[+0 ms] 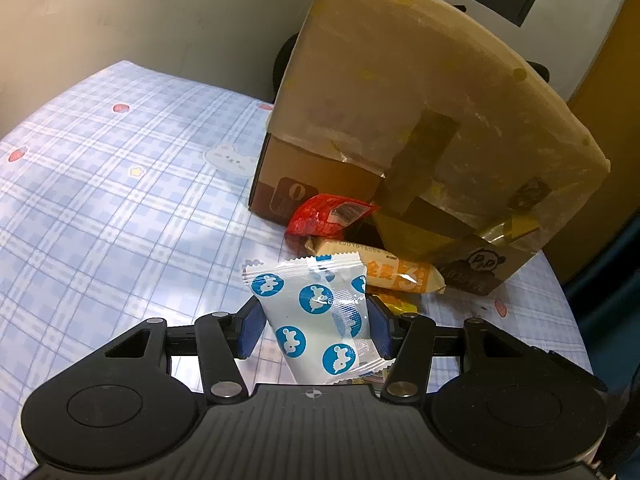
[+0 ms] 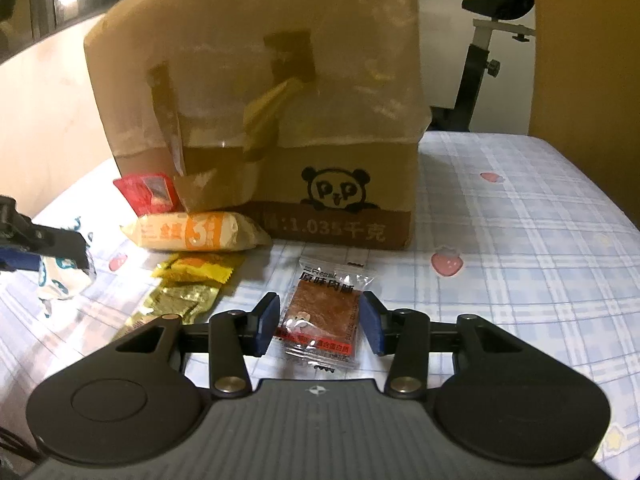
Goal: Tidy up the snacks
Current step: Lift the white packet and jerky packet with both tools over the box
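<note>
Snacks (image 1: 362,258) lie heaped on the checked desk (image 1: 100,208) against the front of a tall cardboard box (image 1: 420,120) near its far edge. In the left wrist view, the left hand-held gripper (image 1: 316,330) clamps a white packet with blue dots (image 1: 320,312). In the right wrist view, the right hand-held gripper (image 2: 320,326) brackets a clear jerky packet (image 2: 322,312); whether its blue pads (image 2: 269,322) press it, I cannot tell.

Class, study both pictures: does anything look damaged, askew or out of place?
Yes. The cardboard box looks battered: brown tape peels off its scuffed front. Several snack packets lie jumbled against its base on the checked cloth, overlapping at odd angles.
</note>
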{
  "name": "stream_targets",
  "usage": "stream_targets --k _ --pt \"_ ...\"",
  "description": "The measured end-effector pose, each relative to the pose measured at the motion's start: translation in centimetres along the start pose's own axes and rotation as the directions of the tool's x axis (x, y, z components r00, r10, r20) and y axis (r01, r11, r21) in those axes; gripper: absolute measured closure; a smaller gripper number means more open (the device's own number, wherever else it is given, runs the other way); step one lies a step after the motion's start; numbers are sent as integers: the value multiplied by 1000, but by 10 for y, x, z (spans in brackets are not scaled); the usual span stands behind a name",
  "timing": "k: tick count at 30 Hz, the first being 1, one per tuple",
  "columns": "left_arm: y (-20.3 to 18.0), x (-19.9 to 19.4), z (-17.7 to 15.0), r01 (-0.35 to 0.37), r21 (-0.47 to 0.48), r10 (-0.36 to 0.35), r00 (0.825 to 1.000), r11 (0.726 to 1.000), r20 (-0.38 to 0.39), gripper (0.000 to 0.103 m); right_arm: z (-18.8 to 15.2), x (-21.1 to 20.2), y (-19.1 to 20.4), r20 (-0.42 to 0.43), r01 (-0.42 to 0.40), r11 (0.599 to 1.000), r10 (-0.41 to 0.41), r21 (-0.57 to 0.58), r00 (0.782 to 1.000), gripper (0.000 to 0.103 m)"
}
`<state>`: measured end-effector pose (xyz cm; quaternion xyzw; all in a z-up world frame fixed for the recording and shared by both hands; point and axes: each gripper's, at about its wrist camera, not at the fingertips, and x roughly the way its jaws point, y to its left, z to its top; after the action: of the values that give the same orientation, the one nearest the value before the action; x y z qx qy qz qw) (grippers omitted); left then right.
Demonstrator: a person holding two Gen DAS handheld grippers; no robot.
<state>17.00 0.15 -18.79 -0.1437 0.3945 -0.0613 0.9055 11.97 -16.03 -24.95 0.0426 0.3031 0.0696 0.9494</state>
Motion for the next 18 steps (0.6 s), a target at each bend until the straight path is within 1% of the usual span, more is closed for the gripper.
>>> stream_targets --k 6,11,14,18 --pt "-4 -9 5 3 32 -4 999 999 39 46 8 -17 -7 47 8 1000 -9 19 999 56" --pt "-7 -25 15 -4 85 -5 995 996 103 46 22 -41 -17 119 15 999 -19 39 993 56" --pt "-9 -38 23 -5 117 -14 987 993 158 46 35 -58 -23 173 15 999 -23 47 985 56" --pt "-15 -58 41 15 156 -51 972 988 230 47 58 -81 -24 263 13 999 -22 35 964 56"
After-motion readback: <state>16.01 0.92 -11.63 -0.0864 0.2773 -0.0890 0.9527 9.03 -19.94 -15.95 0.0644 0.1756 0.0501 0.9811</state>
